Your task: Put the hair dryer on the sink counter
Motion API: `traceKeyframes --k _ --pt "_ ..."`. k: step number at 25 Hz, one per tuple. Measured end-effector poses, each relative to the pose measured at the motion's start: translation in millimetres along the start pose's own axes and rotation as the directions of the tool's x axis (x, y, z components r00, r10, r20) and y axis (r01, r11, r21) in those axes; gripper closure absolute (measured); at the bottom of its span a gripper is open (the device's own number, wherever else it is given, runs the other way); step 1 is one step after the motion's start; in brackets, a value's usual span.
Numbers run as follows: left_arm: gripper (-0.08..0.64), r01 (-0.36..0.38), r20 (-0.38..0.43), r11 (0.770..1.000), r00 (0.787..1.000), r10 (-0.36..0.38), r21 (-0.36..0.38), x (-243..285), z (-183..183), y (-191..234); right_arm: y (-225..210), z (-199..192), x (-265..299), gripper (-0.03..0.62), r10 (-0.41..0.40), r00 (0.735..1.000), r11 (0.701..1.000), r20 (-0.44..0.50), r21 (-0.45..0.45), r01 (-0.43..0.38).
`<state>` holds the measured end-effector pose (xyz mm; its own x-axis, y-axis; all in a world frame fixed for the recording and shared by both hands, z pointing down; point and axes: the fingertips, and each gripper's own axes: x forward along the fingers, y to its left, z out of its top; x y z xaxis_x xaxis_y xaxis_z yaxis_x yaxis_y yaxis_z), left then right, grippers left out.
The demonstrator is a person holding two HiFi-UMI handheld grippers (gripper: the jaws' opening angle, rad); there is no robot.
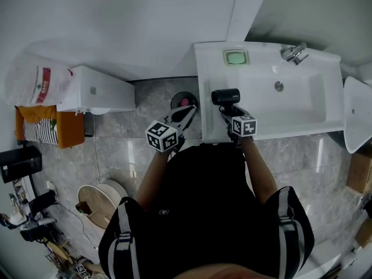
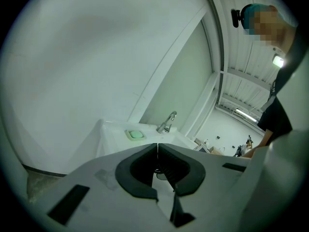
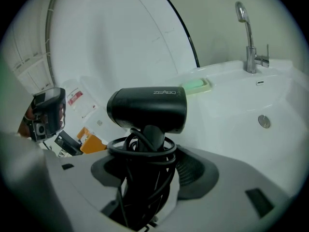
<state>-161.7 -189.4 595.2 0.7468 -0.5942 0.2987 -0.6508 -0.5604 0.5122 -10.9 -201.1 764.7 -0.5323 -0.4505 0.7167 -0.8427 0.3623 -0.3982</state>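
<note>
A black hair dryer [image 3: 147, 109] with its cord coiled round the handle stands between the jaws of my right gripper [image 3: 145, 178], which is shut on the handle. In the head view the hair dryer [image 1: 225, 96] hangs over the left rim of the white sink counter [image 1: 208, 80], with the right gripper [image 1: 231, 114] just below it. My left gripper [image 1: 187, 114] hangs left of the counter, over the floor. Its jaws meet at the tips with nothing between them [image 2: 157, 146].
A green soap dish [image 1: 236, 57] sits at the counter's back edge, and a chrome faucet [image 1: 294, 53] stands behind the basin [image 1: 285, 95]. A small bin [image 1: 183, 100] stands on the floor beside the counter. A white appliance [image 1: 96, 89] lines the left wall.
</note>
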Motion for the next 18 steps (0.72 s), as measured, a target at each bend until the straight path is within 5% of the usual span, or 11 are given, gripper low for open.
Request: traceKeyframes --k 18 --pt "0.543 -0.018 0.000 1.000 1.000 0.018 -0.014 1 0 5 -22 -18 15 0.261 -0.171 0.976 0.985 -0.135 -0.018 0.171"
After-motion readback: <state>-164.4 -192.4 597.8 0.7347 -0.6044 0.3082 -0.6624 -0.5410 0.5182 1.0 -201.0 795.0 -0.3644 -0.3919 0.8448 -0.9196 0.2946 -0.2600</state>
